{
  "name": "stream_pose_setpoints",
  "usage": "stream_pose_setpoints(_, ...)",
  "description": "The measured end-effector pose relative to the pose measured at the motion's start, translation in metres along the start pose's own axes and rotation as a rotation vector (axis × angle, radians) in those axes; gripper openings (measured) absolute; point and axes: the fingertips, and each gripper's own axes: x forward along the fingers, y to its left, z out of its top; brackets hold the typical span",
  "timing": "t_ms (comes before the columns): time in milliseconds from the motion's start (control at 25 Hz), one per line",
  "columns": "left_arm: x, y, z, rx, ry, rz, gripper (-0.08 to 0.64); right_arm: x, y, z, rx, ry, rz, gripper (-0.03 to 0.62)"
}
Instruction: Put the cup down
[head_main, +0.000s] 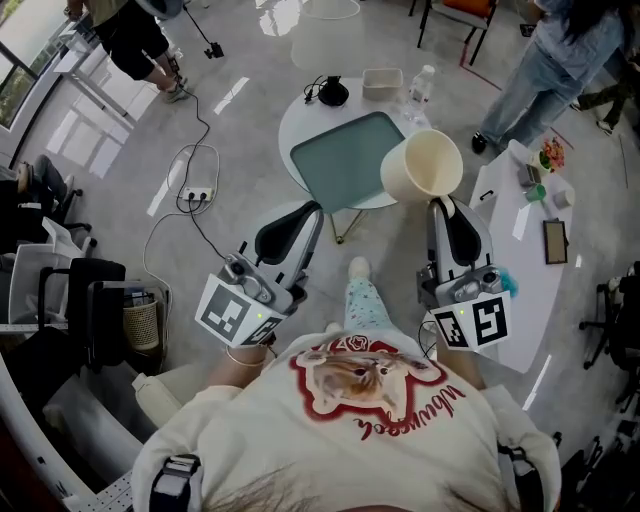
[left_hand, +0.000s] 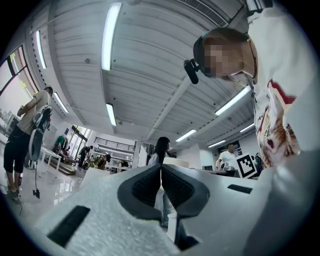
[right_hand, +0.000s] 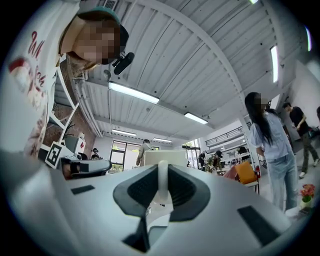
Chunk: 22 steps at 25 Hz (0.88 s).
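Cup: a cream cup (head_main: 421, 167) is up in the air and touches nothing below. From the head view it shows over the right edge of the green tray (head_main: 345, 160), tipped so its open mouth faces back up toward the person.

Right gripper: the right gripper (head_main: 440, 207) has the cup. Its fingers (right_hand: 141, 190) are pressed onto the cup's wall at the rim, one inside and one outside. The right gripper view shows a thin pale strip of wall squeezed between the dark pads, with the cup's body (right_hand: 165, 158) beyond it. Pinching the rim like this leaves the base free to meet the surface first.

Left gripper: the left gripper (head_main: 311, 211) has its fingers (left_hand: 145, 187) closed pad to pad with nothing between them. It hangs off the near edge of the surface, apart from the cup. I take it to be idle, kept out of the way of the put-down.

Surface: a round white surface (head_main: 298, 112) carries the tray in its middle. A bottle (head_main: 421, 84), a small box (head_main: 382, 82) and a black object (head_main: 331, 92) sit along the far edge. That leaves the tray as the open landing spot.

Stage: the cup is not down yet. By my reading it needs righting so the base points down, then lowering onto the tray.

Risk: the hold is on a thin wall only, so a tilted touchdown could tip the cup.
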Motion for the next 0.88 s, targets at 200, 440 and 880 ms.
stream_pose_setpoints(200, 0.045, 0.032, -0.010, 0.010, -0.001, 0.012, 0.017, 0.041, -0.037, -0.005, -0.011, -0.005, 0.018, 0.057)
stream_pose_setpoints(440, 0.098, 0.066, -0.017, 0.023, -0.013, 0.027, 0.017, 0.087, -0.080, -0.014, -0.011, 0.001, 0.045, 0.057)
stream_pose_setpoints(880, 0.159, 0.123, -0.040, 0.035, -0.013, 0.109, 0.017, 0.155, -0.130, -0.046, 0.017, 0.034, 0.125, 0.057)
